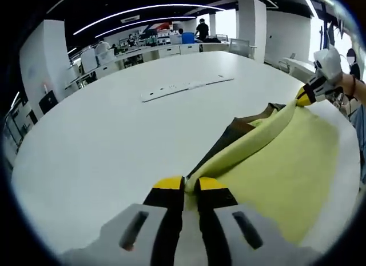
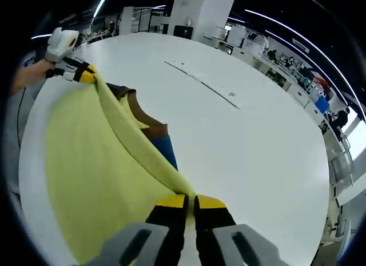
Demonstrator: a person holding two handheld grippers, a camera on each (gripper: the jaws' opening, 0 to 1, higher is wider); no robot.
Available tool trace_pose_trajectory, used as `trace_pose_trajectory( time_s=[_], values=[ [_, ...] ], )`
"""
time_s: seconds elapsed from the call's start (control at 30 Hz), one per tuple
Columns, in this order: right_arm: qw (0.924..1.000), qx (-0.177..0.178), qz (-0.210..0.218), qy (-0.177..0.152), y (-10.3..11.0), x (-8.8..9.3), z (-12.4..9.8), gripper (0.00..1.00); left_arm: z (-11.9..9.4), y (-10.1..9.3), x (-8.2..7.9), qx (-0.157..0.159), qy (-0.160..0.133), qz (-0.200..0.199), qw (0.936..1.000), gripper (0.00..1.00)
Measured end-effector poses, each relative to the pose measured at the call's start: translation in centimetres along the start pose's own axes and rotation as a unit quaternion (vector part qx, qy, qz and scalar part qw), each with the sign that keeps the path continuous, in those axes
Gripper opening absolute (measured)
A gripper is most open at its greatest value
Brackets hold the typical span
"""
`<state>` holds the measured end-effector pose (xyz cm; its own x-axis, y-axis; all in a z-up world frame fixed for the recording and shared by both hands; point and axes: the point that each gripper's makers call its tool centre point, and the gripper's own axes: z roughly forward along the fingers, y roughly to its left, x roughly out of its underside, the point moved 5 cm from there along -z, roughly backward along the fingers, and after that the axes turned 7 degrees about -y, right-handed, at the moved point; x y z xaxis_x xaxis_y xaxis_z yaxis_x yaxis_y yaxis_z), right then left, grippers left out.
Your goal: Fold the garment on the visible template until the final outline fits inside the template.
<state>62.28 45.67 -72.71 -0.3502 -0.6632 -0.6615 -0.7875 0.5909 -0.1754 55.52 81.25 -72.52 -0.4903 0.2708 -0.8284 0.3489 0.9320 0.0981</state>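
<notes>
left gripper (image 1: pixel 190 185) – fingers pinched tight on the yellow garment's (image 1: pixel 280 163) edge | right gripper (image 2: pixel 190 201) – same, other end of that edge | cloth hangs taut between them over the white surface (image 1: pixel 114 140) | looks light, limp, likely to sag – best held at corners

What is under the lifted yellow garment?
Under the yellow fabric garment, brown cloth and a blue piece peek out on the white table. Everything further beneath is covered.
</notes>
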Motion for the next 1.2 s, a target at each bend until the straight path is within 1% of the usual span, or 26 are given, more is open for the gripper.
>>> trace_pose_trajectory(
  time_s=[0.03, 0.1, 0.17, 0.23, 0.3, 0.43, 0.5, 0.6, 0.63, 0.67, 0.7, 0.73, 0.77, 0.8, 0.87, 0.9, 1.0, 1.07, 1.2],
  values=[
    [1.0000, 0.000, 0.006, 0.001, -0.1, 0.0, 0.0, 0.03, -0.1, 0.1, 0.1, 0.005, 0.006, 0.021, 0.9998, 0.08],
    [0.9999, 0.004, 0.014, -0.004, -0.2, 0.0, -0.1, 0.09, -0.3, 0.3, 0.2, -0.001, 0.013, 0.039, 0.9991, 0.10],
    [0.9995, 0.006, 0.030, -0.007, -0.1, 0.1, -0.3, 0.20, -0.7, 0.0, 0.1, 0.008, 0.006, 0.042, 0.9991, 0.14],
    [0.9992, 0.006, 0.037, -0.012, 0.1, 0.1, -0.5, 0.27, -0.9, -0.2, 0.1, 0.021, 0.001, 0.043, 0.9989, 0.17],
    [0.9993, 0.005, 0.034, -0.012, 0.4, 0.1, -0.6, 0.28, -1.0, -0.5, 0.1, 0.031, 0.000, 0.061, 0.9976, 0.21],
    [0.9997, 0.009, 0.019, -0.008, 0.7, 0.2, -0.5, 0.30, -0.4, -0.6, 0.2, 0.029, 0.005, 0.081, 0.9962, 0.29],
    [0.9999, 0.012, 0.008, -0.009, 0.8, 0.2, -0.4, 0.30, 0.1, -0.6, 0.1, 0.027, 0.003, 0.085, 0.9960, 0.29],
    [0.9995, 0.026, 0.010, -0.015, 0.3, 0.1, -0.3, 0.29, 0.7, -0.5, -0.4, 0.025, -0.004, 0.074, 0.9969, 0.29],
    [0.9988, 0.047, 0.004, -0.014, -0.2, 0.1, -0.2, 0.28, 1.1, -0.3, -0.5, 0.022, -0.006, 0.063, 0.9978, 0.30],
    [0.9986, 0.051, -0.002, -0.011, -0.3, 0.2, 0.0, 0.29, 1.3, -0.2, -0.6, 0.021, -0.009, 0.057, 0.9981, 0.30],
    [0.9981, 0.057, 0.013, -0.023, -0.5, 0.0, 0.1, 0.29, 1.6, 0.1, -0.7, 0.013, -0.011, 0.052, 0.9985, 0.31],
    [0.9975, 0.062, 0.023, -0.025, -0.7, -0.1, 0.2, 0.28, 1.8, 0.3, -0.9, 0.006, -0.014, 0.046, 0.9988, 0.31],
    [0.9967, 0.070, 0.030, -0.028, -1.0, 0.0, 0.4, 0.28, 2.2, 0.7, -1.0, -0.007, -0.017, 0.033, 0.9993, 0.32],
    [0.9957, 0.079, 0.038, -0.030, -1.2, -0.1, 0.4, 0.28, 2.4, 0.9, -1.1, -0.012, -0.016, 0.026, 0.9995, 0.33],
    [0.9931, 0.094, 0.059, -0.039, -1.7, -0.2, 0.6, 0.28, 2.8, 1.2, -1.3, -0.028, -0.024, -0.005, 0.9993, 0.35],
    [0.9911, 0.102, 0.073, -0.043, -1.9, -0.2, 0.6, 0.28, 2.9, 1.3, -1.4, -0.031, -0.027, -0.012, 0.9991, 0.36],
    [0.9874, 0.109, 0.103, -0.050, -2.4, -0.1, 0.8, 0.28, 3.0, 2.0, -1.7, -0.057, -0.032, -0.039, 0.9971, 0.38],
    [0.9866, 0.110, 0.109, -0.052, -2.5, -0.1, 0.7, 0.28, 2.9, 2.4, -2.2, -0.070, -0.047, -0.056, 0.9949, 0.40],
    [0.9840, 0.106, 0.130, -0.059, -2.4, -0.2, 0.5, 0.28, 2.3, 2.8, -2.3, -0.065, -0.052, -0.057, 0.9949, 0.42]
  ],
)
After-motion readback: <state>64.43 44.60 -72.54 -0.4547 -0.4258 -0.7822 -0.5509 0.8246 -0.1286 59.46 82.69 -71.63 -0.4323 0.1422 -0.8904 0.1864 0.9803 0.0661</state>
